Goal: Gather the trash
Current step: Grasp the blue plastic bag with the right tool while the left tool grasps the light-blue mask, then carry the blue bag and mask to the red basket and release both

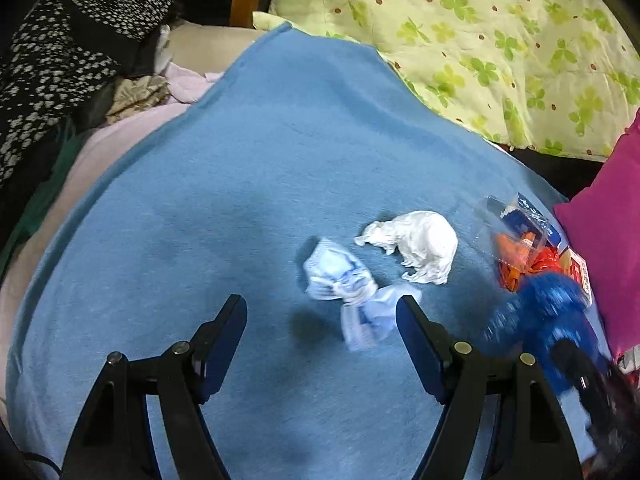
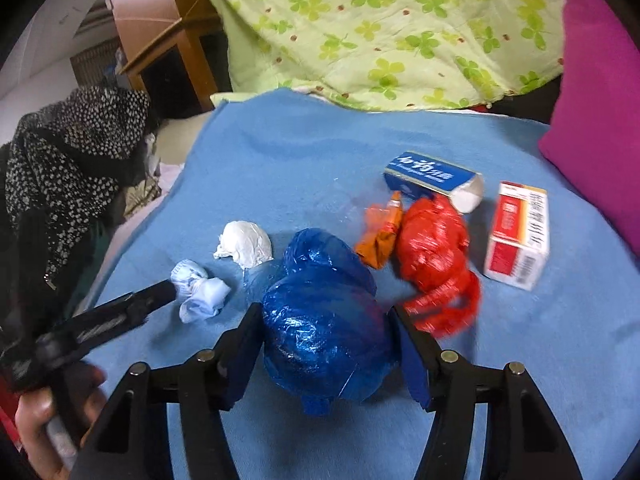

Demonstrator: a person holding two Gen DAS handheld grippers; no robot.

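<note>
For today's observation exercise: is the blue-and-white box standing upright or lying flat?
Lying flat. The blue-and-white box rests on its long side on the blue blanket, printed face up, behind the red plastic bag.

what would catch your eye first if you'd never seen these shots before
The crumpled blue plastic bag fills the near middle of the right wrist view, clamped in the right gripper. Just right of it lies a shiny red plastic bag on the blue blanket, backed by a clover-print quilt.

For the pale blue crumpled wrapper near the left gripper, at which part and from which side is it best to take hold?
Probably at the narrow twisted waist of the pale blue wrapper, between its two puffy ends. It is thin enough for the open left gripper to close around from above, fingers across the twist. The white crumpled paper lies apart, so it should not be caught.
</note>
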